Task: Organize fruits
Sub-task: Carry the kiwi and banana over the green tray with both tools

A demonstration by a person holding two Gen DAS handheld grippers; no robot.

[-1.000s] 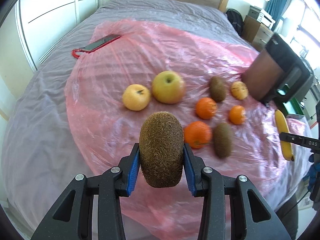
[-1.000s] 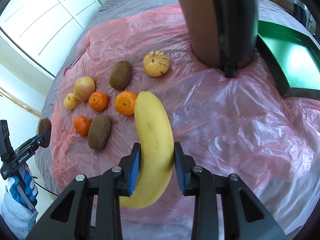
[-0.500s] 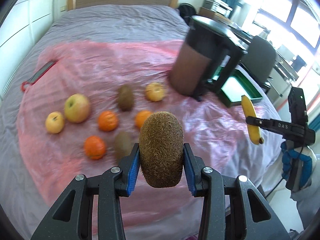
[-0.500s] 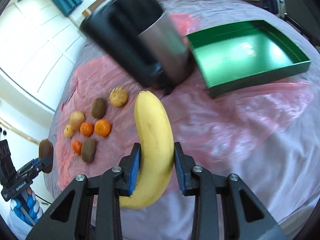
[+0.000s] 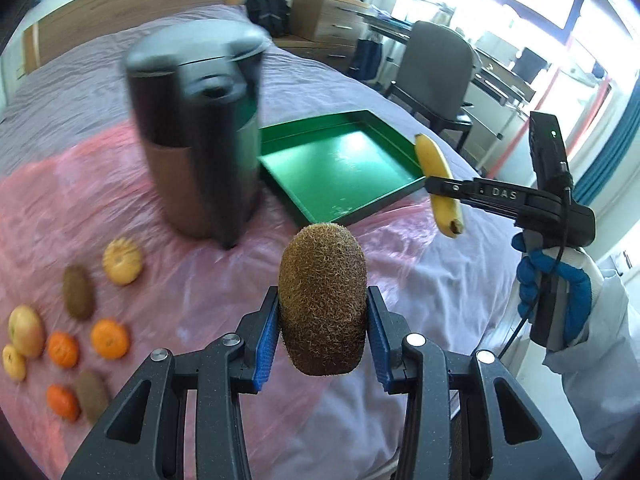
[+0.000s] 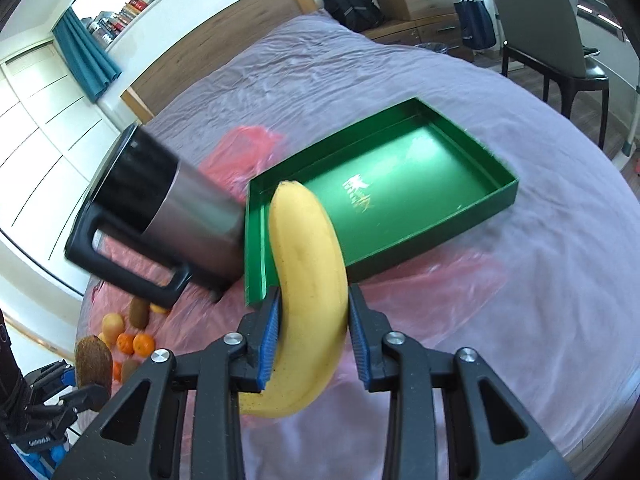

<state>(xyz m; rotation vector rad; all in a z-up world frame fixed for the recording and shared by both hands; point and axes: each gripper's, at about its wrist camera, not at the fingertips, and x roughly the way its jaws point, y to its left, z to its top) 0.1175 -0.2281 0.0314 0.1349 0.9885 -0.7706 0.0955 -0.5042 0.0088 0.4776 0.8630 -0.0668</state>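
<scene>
- Left hand-held gripper was clamped on a kiwi, upright between the blue pads, held in the air above the bed.
- Right hand-held gripper was clamped on a banana; its upper tip overlapped the near-left corner of the tray in the right wrist view.
- In the left wrist view the right hand-held gripper gripped the banana mid-length, just beside the tray's right corner; a gloved hand held its handle.
- Green tray sat on the bed, partly on the pink plastic sheet; nothing lay in it, only glare and faint print on the floor of it.
- Tall black-and-steel jug with lid on stood on the sheet just left of the tray; contents hidden, blurred.
- Loose fruit lay on the sheet left of the jug: another kiwi, a pale ribbed fruit, an apple, oranges, more below, blurred.
- None of the loose fruit was in a container.
</scene>
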